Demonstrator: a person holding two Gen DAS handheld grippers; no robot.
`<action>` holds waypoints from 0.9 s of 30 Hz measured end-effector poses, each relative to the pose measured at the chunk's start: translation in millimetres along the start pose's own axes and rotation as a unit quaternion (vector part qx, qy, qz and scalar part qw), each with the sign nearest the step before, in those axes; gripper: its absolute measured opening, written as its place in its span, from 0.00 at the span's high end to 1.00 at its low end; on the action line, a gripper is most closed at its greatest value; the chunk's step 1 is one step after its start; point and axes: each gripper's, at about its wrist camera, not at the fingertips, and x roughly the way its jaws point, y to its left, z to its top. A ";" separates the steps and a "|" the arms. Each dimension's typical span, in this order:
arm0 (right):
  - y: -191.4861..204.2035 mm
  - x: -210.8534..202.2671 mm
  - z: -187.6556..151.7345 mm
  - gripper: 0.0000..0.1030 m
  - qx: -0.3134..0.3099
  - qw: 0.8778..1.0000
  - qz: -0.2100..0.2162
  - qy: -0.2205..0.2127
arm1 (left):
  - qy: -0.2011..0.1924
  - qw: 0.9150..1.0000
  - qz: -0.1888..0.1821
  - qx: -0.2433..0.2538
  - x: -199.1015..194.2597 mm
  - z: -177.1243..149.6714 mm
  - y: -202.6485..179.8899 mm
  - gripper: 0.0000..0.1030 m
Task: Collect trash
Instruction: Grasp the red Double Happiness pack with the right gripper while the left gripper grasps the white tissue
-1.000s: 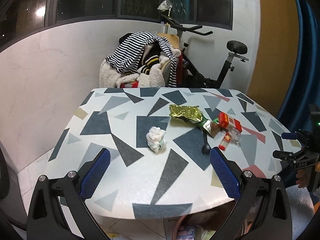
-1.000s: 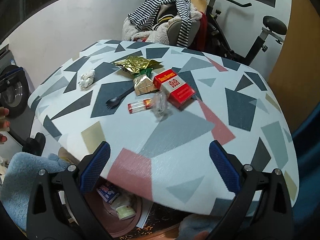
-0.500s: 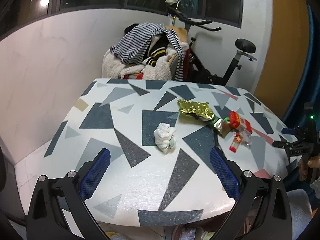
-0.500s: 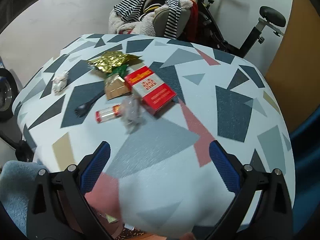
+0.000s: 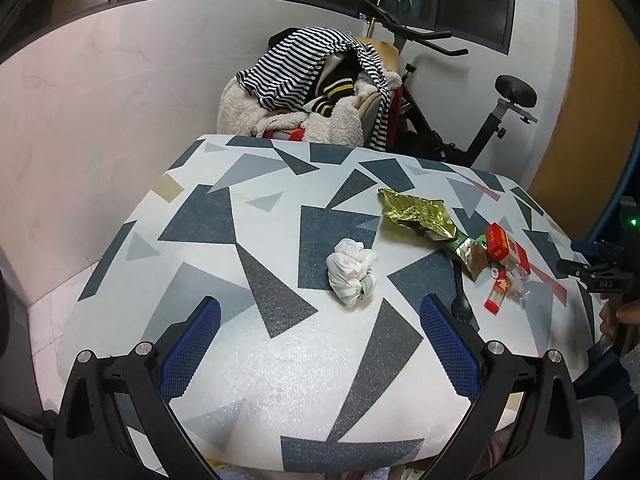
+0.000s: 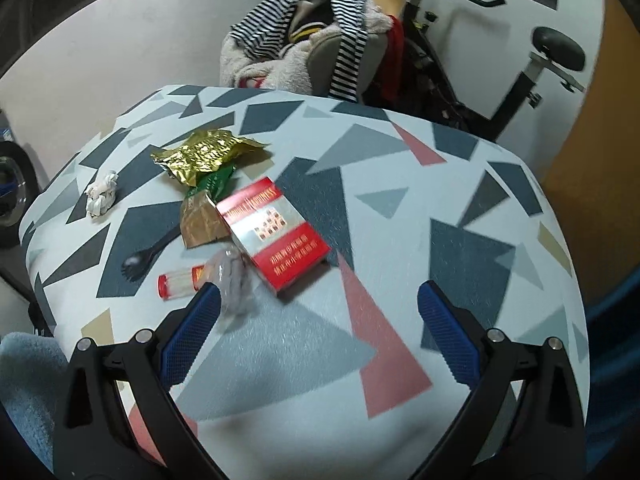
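Trash sits in a loose cluster on my worktop: a crumpled white tissue lies alone toward the left, and to its right a gold wrapper touches a green-and-gold packet. A red box lies against that packet, with a black plastic spork on its other side, and a small red-capped tube with a scrap of clear plastic lies nearest me. My left tool hovers wide apart and empty, the tissue just ahead between its blue pads. My right tool is spread wide too, holding nothing, its left pad right beside the clear plastic. Behind the worktop, a chair heaped with clothes and an exercise bike.
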 end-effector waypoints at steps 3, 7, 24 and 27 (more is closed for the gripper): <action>4.4 8.4 6.7 0.06 -0.015 1.000 0.010 0.001 | 0.006 1.000 -0.006 -0.006 5.3 -1.2 0.5 0.06; 13.8 32.4 20.8 0.06 -0.039 0.999 0.020 0.009 | 0.021 0.999 -0.019 -0.019 15.4 -5.0 2.8 0.06; 4.6 71.8 35.0 0.36 0.057 0.992 0.108 0.018 | 0.074 0.995 -0.061 -0.036 75.4 -0.2 -5.3 0.30; -0.2 57.0 33.6 0.37 0.070 0.992 0.103 -0.005 | 0.083 0.993 -0.066 -0.058 94.9 7.8 -4.8 0.32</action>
